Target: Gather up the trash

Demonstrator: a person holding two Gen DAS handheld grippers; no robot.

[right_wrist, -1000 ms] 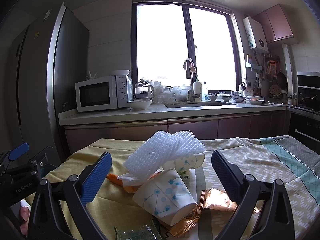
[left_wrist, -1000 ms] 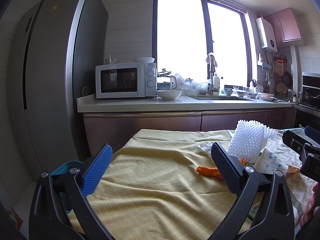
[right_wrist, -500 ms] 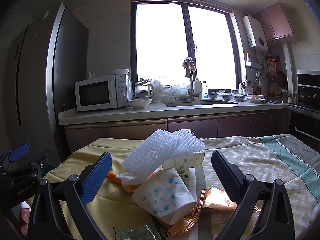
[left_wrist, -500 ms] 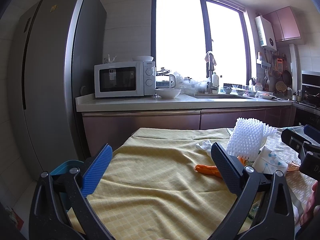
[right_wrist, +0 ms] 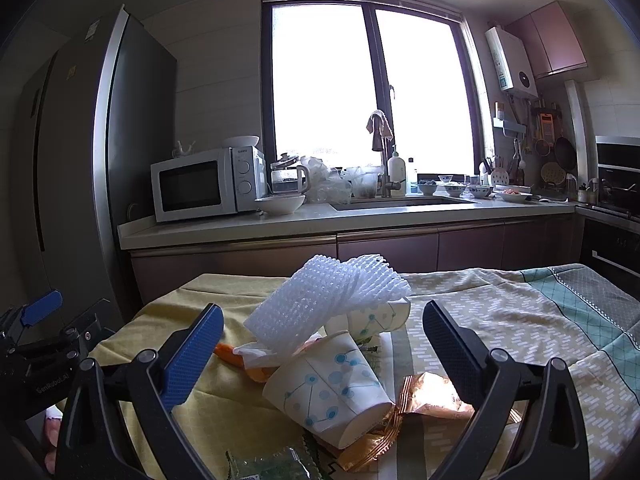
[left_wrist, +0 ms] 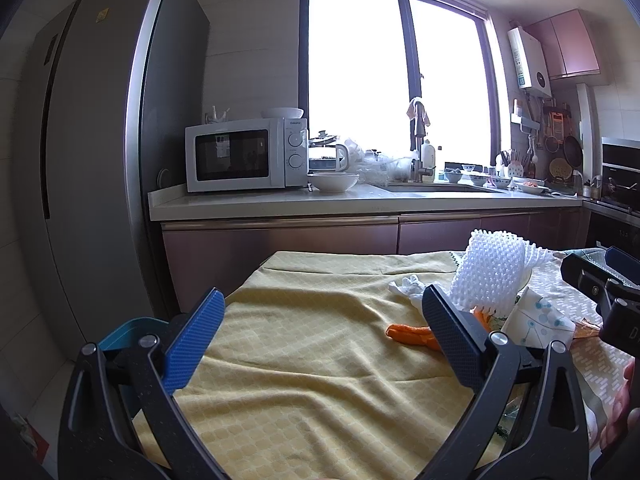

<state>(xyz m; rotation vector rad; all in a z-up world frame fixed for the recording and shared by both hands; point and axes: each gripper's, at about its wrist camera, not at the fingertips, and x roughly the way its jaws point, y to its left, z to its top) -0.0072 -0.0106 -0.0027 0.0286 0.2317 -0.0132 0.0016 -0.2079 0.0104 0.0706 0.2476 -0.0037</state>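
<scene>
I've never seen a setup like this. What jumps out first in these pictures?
The heap of trash on the cloth-covered table: a white foam net leans over two dotted paper cups, the nearer paper cup lying on its side beside a shiny gold wrapper. The right gripper, open, frames that heap, while the open left gripper faces bare yellow cloth. Behind, a bright window glares over the kitchen counter.

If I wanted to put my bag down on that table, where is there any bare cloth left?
The yellow cloth is bare from its far edge by the cabinets to the orange peel. The patterned cloth right of the pile is bare too. The middle is crowded: foam net, two paper cups, gold wrapper, green packet.
</scene>
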